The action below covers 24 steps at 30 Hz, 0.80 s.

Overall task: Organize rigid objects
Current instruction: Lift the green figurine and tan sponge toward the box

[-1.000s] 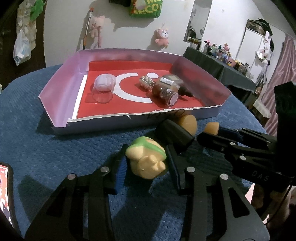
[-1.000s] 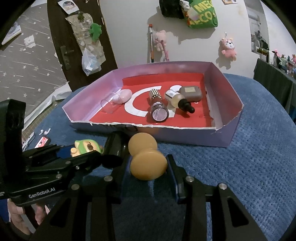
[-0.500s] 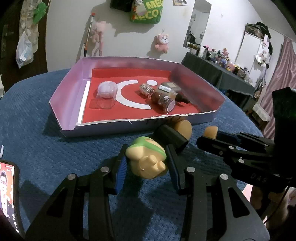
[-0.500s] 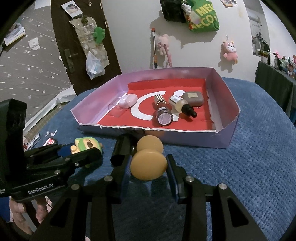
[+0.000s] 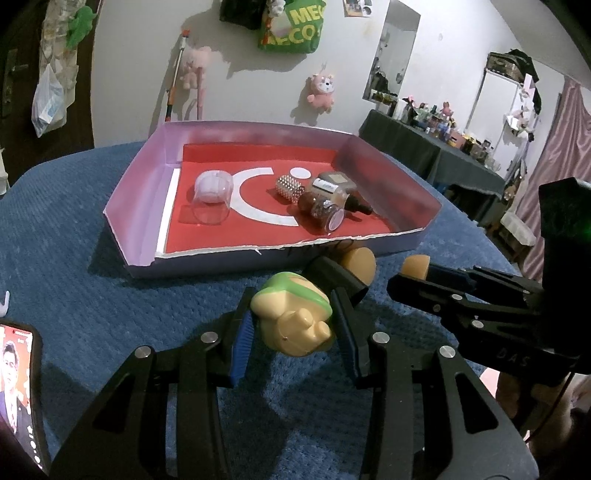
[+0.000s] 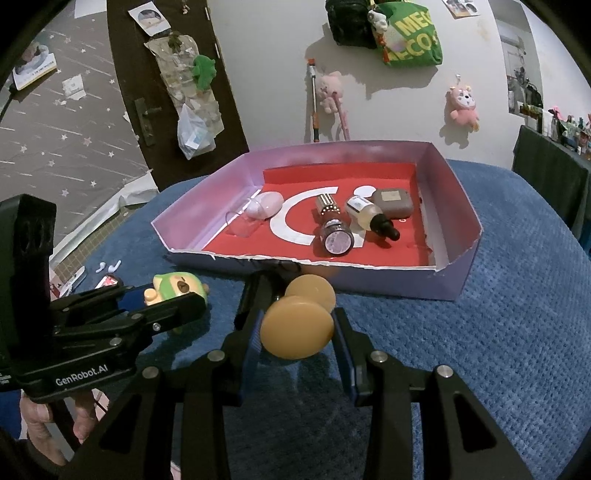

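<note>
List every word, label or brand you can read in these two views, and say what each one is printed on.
"GenRobot.AI": on the side of the left gripper, seen from the right wrist.
"DAS": faint raised letters on the right gripper body, seen from the left wrist.
"MEC" over "ECO": partial yellow letters on the green bag hung on the wall; the rest is cut off.
Dropper bottle label, wall papers, phone screen: too small or blurred to read.

Dim indoor light, hard shadows on the wall, strong fisheye bending with dark corners, focus fairly sharp.
</note>
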Available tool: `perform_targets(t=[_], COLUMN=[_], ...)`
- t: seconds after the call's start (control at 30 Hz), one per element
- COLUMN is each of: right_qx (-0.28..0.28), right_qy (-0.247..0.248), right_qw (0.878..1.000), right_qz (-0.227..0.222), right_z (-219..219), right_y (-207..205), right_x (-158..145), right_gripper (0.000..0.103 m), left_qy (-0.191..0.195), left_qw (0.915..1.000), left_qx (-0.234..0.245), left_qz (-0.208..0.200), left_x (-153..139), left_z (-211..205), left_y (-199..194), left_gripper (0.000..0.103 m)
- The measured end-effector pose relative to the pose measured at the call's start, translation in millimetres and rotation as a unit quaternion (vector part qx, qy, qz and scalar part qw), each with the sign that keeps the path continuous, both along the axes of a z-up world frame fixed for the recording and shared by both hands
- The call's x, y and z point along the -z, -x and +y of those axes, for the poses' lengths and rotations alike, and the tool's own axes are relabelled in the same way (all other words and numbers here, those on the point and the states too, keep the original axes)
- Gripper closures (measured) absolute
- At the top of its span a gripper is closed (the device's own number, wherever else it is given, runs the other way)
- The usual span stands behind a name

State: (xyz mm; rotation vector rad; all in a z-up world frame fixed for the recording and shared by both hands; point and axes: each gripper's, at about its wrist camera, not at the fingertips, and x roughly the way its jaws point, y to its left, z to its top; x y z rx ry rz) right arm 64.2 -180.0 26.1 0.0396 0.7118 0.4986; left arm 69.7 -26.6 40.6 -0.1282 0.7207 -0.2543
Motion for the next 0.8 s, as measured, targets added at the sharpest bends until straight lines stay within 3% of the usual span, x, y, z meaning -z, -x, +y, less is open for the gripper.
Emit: perform_targets(t=[0.8], right_qx=[-0.015], right_qy=[-0.011], right_qw=[1.000], right_qz=[-0.004], right_z=[5.8], right_y=[-8.6], right_x=[-7.9], right_gripper=[0.063], left_qy=[0.013], left_qw=[0.9999], left_qx=[0.002], left_qz=[-0.008], left_x=[-6.9], left_z=[2.0], left_y=[-8.8], left_gripper=[0.065])
